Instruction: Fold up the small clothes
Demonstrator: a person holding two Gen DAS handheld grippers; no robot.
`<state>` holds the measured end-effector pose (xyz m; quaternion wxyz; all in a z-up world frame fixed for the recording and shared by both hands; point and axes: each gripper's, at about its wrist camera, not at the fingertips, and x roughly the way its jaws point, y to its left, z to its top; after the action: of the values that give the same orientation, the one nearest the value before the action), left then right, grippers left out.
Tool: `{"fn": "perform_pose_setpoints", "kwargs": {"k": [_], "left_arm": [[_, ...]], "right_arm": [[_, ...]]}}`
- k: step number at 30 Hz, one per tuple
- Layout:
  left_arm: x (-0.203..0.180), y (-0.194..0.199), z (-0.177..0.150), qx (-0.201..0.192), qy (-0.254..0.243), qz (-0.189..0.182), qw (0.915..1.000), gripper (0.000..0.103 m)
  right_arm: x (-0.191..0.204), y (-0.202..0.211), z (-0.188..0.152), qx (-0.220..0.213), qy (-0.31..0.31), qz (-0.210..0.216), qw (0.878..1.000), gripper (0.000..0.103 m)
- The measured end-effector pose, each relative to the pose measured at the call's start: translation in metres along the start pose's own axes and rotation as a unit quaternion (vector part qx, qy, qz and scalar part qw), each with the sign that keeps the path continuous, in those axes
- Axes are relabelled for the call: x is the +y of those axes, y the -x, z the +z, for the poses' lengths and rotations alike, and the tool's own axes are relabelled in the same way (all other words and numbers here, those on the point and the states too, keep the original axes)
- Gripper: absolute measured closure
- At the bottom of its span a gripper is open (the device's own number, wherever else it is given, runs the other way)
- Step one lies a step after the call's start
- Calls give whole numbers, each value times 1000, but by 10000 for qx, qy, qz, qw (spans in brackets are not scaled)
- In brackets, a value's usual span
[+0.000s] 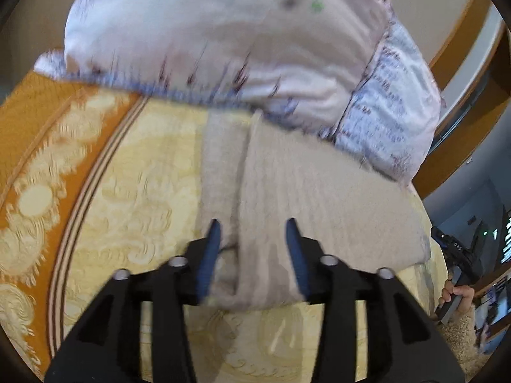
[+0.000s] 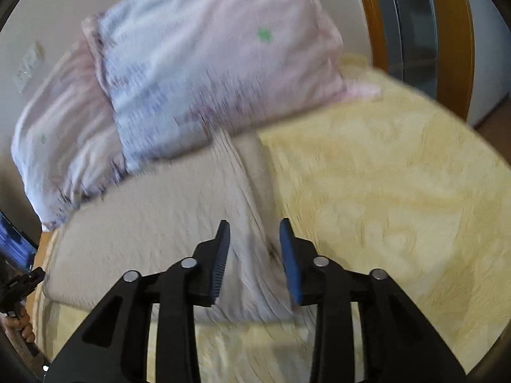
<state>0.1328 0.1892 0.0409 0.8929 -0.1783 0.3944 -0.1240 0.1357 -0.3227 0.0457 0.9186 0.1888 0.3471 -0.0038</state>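
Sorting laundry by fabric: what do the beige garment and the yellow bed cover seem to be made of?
The beige garment looks like a soft, matte knit or fleece: fine ribbed texture, thick rounded folds. The yellow bed cover looks like a woven jacquard or quilted fabric with raised ornamental patterns; motion blur leaves both uncertain.

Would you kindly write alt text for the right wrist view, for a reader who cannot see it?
The right tool, seen from behind, has its blue pads open above a fold of a beige garment lying on a pale yellow bedspread. Behind the garment lies a pink and white pillow. The picture is blurred.
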Motion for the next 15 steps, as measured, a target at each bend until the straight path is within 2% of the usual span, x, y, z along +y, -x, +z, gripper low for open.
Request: {"fn": "perform_pose_setpoints", "kwargs": {"k": [3, 8, 11, 15], "left_arm": [[-20, -5, 6, -15, -212, -118, 9997, 48], [-43, -35, 9, 236, -432, -123, 9987, 47], [-39, -47, 7, 365, -341, 1, 9988, 46], [-29, -55, 3, 451, -169, 36, 9988, 47]], "right_arm": [[26, -15, 3, 175, 368, 198, 9990, 68], [59, -45, -1, 544, 724, 474, 9948, 68], [70, -60, -2, 720, 871, 394, 9928, 68], [64, -78, -8, 1057, 908, 221, 9900, 66]]}}
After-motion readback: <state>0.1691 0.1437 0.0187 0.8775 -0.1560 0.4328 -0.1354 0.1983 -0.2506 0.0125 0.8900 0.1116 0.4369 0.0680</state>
